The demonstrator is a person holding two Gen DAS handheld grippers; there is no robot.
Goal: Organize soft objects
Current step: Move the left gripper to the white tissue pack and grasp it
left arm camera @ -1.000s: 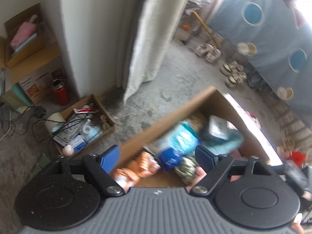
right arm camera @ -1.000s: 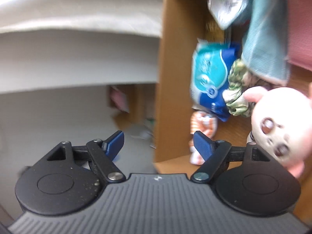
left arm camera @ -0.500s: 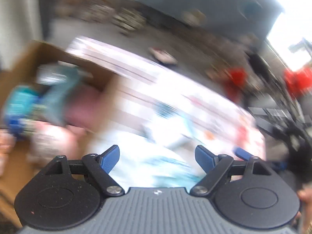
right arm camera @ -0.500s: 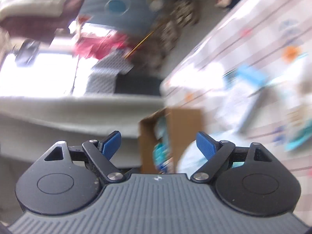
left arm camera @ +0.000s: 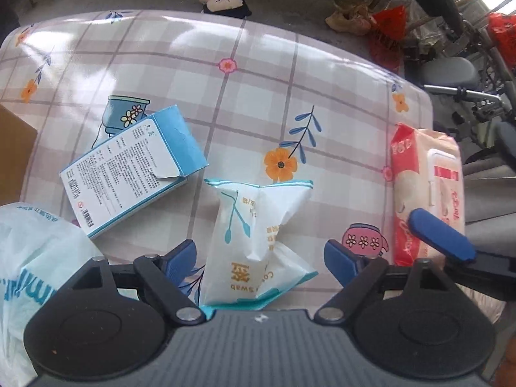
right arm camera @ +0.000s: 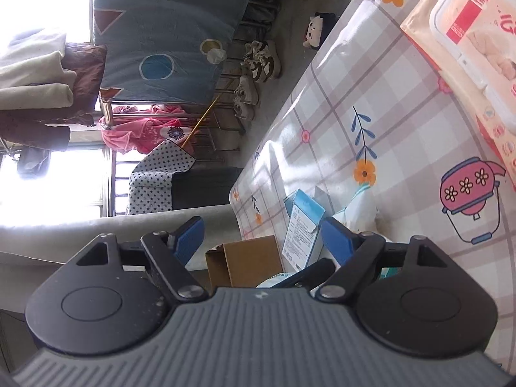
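In the left wrist view my left gripper (left arm camera: 260,253) is open, its fingers either side of a white cotton-swab pouch (left arm camera: 256,242) lying on the checked tablecloth (left arm camera: 193,74). A blue-and-white carton (left arm camera: 129,169) lies to its left, a peach wet-wipes pack (left arm camera: 425,190) at the right edge, a white plastic bag (left arm camera: 35,254) at lower left. A blue fingertip (left arm camera: 440,237) of the other gripper shows over the wipes. In the right wrist view my right gripper (right arm camera: 264,235) is open and empty above the table; the wipes pack (right arm camera: 467,42) lies at the upper right, the carton (right arm camera: 301,225) and cardboard box (right arm camera: 248,261) beyond.
A cardboard box corner (left arm camera: 13,151) sits at the table's left edge. A plush doll (left arm camera: 225,0) and shoes (right arm camera: 258,64) lie on the floor beyond the table. A chair and red bags (left arm camera: 451,64) stand to the right.
Both grippers swung away from the cardboard box of soft things to the table. The left now straddles the swab pouch; the right hovers near the wipes.
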